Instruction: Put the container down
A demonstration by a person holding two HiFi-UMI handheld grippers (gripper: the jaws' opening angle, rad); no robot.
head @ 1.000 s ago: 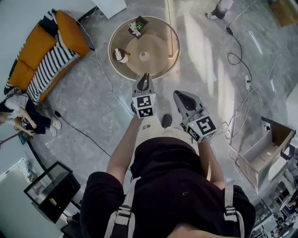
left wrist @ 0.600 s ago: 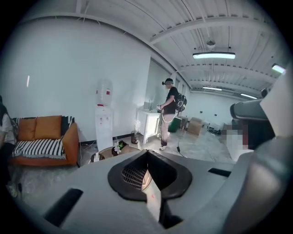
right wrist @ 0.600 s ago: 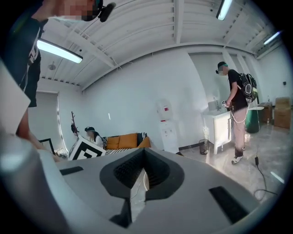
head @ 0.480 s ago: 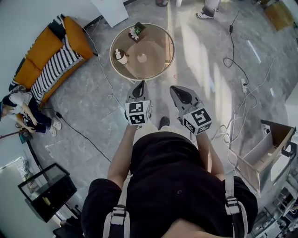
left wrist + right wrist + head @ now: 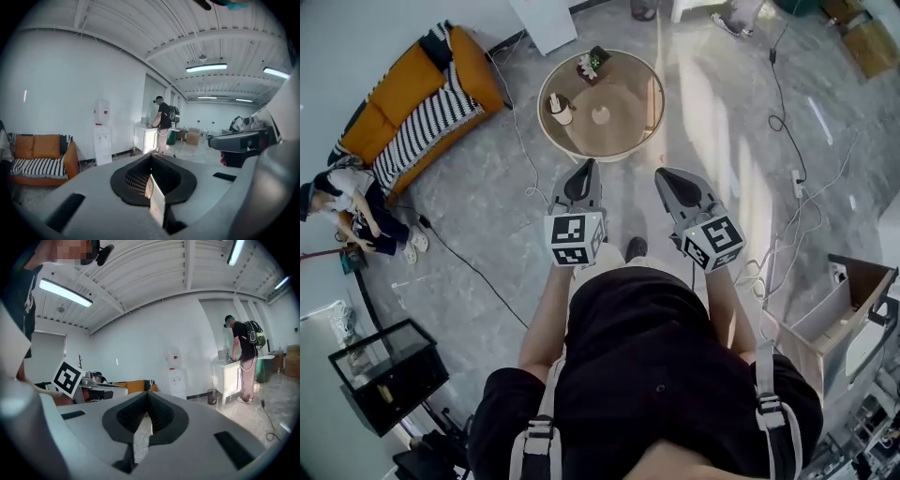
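The small white container with a dark top (image 5: 558, 108) is, as far as we can judge, the thing the task means. It stands upright near the left edge of the round glass-topped table (image 5: 628, 112), in the upper middle of the head view. It is too small in the frame for us to tell its material or whether it holds anything. It rests on the table free of both tools, so we judge the putting-down to be done.

It looks small and light to us, and probably stiff-walled. To take it again, we would pinch it low across the body, gently in case it is glass or ceramic.

Also on the table, both apart from the container, are a small pale disc (image 5: 600, 115) near the middle and a dark square tray with green bits (image 5: 593, 64) at the top edge.

Below the table in the frame, the left gripper (image 5: 586, 171) and the right gripper (image 5: 668, 180) hang over the grey floor, well short of the table. Each has its jaws pressed together with nothing between them.

An orange sofa with a striped blanket (image 5: 412, 103) fills the upper left.
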